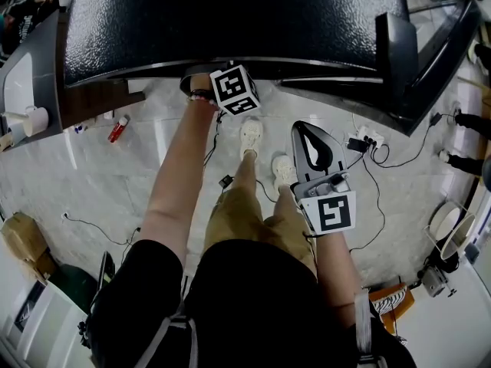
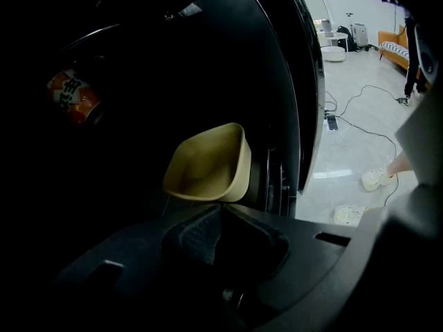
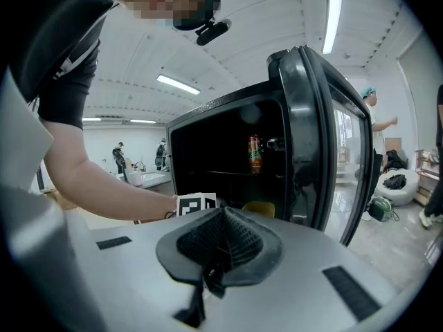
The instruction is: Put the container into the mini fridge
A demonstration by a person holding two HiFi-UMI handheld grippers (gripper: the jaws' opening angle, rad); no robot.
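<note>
Inside of fridge (image 1: 230, 21) nearly black to me | left gripper (image 2: 220, 207) pinches tan container (image 2: 208, 166) rim | red can (image 2: 73, 97) dim behind | right gripper (image 3: 223, 216) closed, empty, beside door (image 3: 311, 137).

- Red packet (image 2: 71, 97) inside the mini fridge (image 2: 277, 81): bold white characters on it, too dim and blurred to read.
- Bottle (image 3: 255, 152) on the fridge shelf: coloured label, print too small to read.

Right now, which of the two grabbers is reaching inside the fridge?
The left gripper: it reaches into the dark mini fridge, shut on the yellow container. The right gripper hangs outside over the floor, shut and empty.
</note>
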